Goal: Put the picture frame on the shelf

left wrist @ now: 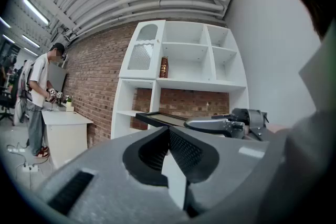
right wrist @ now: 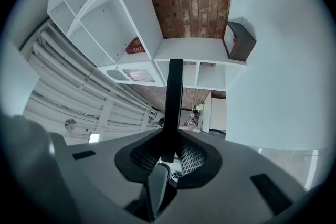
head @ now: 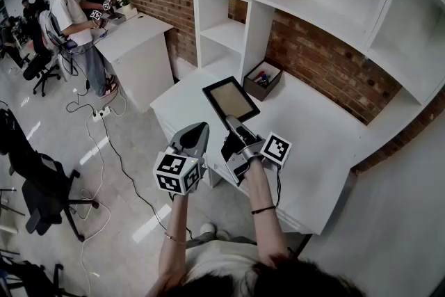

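Grips with the right gripper point(head: 235, 127) one edge of a thin picture frame point(head: 231, 99), black rim around a tan pane, lying nearly flat over the white desk point(head: 313, 129) before the white shelf point(head: 229, 31). Holds the left gripper point(head: 195, 139) alongside, jaws pressed together on nothing.

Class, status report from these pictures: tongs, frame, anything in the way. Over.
Right tongs clamped on picture frame edge. Left tongs shut, empty. Small box on desk beneath shelves.
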The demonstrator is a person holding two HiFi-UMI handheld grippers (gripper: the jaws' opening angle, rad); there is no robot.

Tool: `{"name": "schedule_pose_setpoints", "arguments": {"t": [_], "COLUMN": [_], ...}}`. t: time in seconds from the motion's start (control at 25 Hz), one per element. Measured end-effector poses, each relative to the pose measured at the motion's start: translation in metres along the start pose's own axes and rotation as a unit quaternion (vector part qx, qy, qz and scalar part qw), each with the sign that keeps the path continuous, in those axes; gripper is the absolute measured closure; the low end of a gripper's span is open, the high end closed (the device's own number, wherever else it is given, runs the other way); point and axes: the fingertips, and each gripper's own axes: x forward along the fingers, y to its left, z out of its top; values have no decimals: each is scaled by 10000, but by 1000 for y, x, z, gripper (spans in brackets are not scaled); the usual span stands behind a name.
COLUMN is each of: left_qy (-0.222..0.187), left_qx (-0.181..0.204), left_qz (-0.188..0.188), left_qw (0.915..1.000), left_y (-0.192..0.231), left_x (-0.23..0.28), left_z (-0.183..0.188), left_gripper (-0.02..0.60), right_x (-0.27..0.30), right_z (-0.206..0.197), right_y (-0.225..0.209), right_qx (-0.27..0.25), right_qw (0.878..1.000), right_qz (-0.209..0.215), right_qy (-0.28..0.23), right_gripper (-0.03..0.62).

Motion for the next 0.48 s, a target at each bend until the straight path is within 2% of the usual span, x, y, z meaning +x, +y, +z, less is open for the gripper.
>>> {"name": "schedule_pose_setpoints", "arguments": {"t": [0.48], "left_qy": [-9], "left_qx": [-43], "left_qz": [7], "left_qw": [10000], "left_y": [-6], "left_x": [4], "left_z": [-3], "left_gripper": [571], "right_x": [-4], "right_z": [3], "right_y": [-1], "right_qx": [47], "right_qw": [10000], "right_qz": [-17], "right_qy": [35], "right_gripper": [523]}}
